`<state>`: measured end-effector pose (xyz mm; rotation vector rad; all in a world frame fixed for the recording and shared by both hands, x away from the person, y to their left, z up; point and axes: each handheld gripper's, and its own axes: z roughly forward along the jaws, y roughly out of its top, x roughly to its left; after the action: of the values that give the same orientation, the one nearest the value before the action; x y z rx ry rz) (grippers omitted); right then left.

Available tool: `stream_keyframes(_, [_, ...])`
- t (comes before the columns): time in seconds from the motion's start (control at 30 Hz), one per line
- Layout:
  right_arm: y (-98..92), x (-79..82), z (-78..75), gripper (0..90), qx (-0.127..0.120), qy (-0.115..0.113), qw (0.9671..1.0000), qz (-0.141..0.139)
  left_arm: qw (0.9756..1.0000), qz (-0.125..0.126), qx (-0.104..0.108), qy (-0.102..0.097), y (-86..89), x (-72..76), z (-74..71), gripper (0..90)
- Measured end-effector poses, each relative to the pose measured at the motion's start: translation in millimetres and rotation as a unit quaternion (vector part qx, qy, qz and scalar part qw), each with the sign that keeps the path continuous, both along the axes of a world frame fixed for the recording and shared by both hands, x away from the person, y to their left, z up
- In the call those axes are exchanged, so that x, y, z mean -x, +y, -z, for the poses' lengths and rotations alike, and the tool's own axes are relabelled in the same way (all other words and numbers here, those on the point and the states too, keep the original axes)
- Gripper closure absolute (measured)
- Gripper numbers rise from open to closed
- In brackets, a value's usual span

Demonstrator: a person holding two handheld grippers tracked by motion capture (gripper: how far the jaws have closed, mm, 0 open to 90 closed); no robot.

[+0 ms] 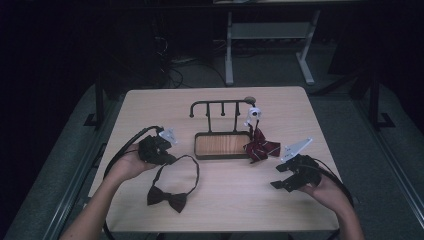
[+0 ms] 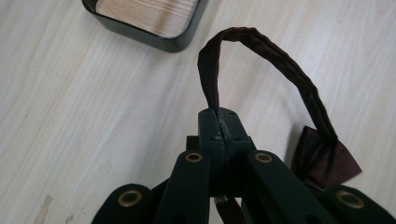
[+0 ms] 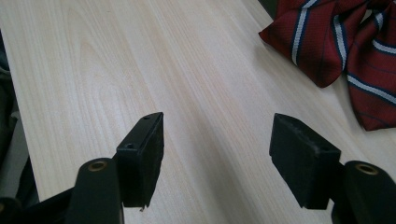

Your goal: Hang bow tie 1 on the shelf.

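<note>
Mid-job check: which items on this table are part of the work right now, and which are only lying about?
In the job:
- dark bow tie, strap pinched in the left tool
- hook rack with wooden tray, the likely destination

Lying about:
- striped bow tie, near the open right tool

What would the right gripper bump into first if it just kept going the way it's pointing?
Probably bare table: the right gripper has open jaws with plain wood ahead between them. The striped bow tie lies off to one side of that line, so it would likely be missed, though depth is hard to judge.
</note>
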<state>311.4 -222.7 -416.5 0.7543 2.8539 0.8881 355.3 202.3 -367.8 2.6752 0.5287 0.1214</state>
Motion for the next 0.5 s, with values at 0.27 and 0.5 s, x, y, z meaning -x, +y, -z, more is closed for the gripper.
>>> stream_keyframes(0.27, [-1.2, -2.2, 0.4, 34.9, -0.001, 0.002, 1.0000, 0.000, 0.9997, 0.017, -0.016, 0.012, 1.0, -0.6, -10.0, 89.7])
stream_keyframes(0.5, [-1.9, -2.5, 0.6, 34.9, 0.001, 0.002, 1.0000, 0.002, 0.9997, 0.022, -0.002, 0.013, 6.9, 0.7, -21.3, 90.0])
